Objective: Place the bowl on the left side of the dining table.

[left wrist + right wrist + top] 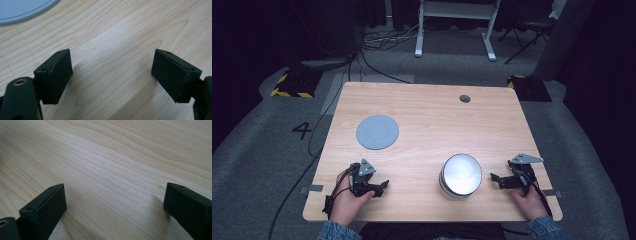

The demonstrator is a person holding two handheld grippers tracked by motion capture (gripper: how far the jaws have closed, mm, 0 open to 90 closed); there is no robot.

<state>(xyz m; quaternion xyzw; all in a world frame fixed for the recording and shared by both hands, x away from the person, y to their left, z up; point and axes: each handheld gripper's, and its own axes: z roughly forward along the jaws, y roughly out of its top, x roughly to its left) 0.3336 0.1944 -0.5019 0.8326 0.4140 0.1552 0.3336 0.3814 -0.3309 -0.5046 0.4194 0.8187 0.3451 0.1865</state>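
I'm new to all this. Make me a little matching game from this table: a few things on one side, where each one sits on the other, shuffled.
Things:
1. grey disc
2. stack of bowls
3. left gripper
4. small dark hole

Places:
A. far edge of the table, right of the middle
B. near edge, between the two grippers
C. near left corner, jaws wide apart
D. left half of the table, lying flat

Pairs: 1-D, 2-B, 3-C, 4-A

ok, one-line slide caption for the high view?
Both open grippers, left and right, rest on the wooden table flanking a white bowl; grey disc beyond.
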